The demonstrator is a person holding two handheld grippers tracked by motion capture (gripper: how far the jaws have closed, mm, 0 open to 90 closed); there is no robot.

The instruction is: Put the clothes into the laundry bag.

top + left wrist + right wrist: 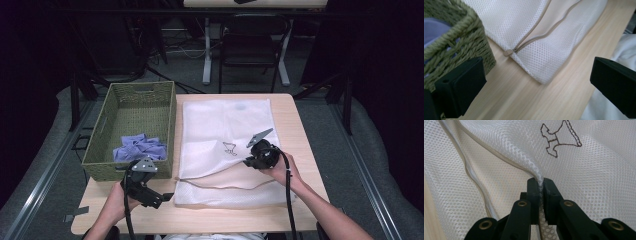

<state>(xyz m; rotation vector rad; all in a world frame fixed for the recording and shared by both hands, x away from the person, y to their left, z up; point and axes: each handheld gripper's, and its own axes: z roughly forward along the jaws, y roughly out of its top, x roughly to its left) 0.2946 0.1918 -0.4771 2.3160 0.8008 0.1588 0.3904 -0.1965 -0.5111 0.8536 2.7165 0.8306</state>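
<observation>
A white mesh laundry bag [225,140] lies flat on the table, its tan zipper [534,37] open along the near edge. My right gripper [539,188] is shut on a fold of the bag's upper mesh layer [537,173] beside the embroidered emblem [560,138], lifting that layer; in the high view this gripper [248,161] sits over the bag's right half. My left gripper [167,196] hovers open by the bag's near left corner [541,77], close to the zipper pull [508,52], with nothing between its fingers [461,85].
A green woven basket [100,165] with a crumpled blue-purple cloth [140,148] in it stands left of the bag, right beside my left gripper. Bare wooden tabletop [519,100] runs along the near edge. White fabric [619,50] of the person's clothing lies past the table edge.
</observation>
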